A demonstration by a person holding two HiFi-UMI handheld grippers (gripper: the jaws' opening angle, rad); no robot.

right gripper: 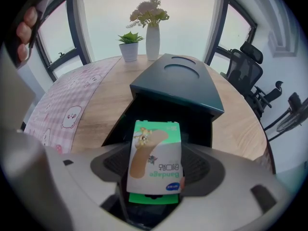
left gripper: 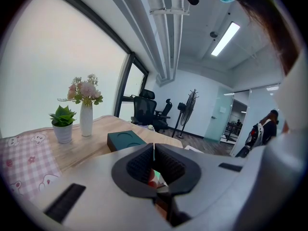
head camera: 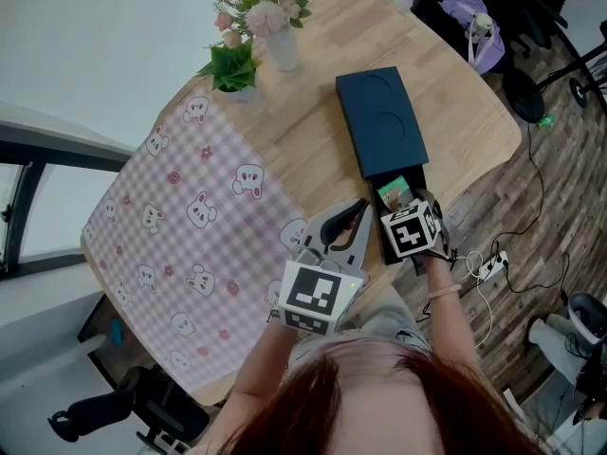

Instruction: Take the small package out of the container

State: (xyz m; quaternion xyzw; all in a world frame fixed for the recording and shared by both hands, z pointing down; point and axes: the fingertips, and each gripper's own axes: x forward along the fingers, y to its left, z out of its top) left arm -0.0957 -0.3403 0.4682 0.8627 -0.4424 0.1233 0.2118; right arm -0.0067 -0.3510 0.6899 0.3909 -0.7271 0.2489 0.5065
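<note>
The container is a dark teal flat box on the wooden table, its drawer pulled out toward me. The small package, a green and white bandage box, faces the camera in the right gripper view, just in front of the drawer opening. My right gripper is over the drawer, and both side edges of the package lie against its pads. A green edge shows beneath the package. In the head view the package peeks out above the right gripper. My left gripper hovers beside the drawer, jaws together, empty.
A white vase of flowers and a small potted plant stand at the table's far side. A pink checked cloth covers the left half. Off the right table edge are office chairs and a power strip on the floor.
</note>
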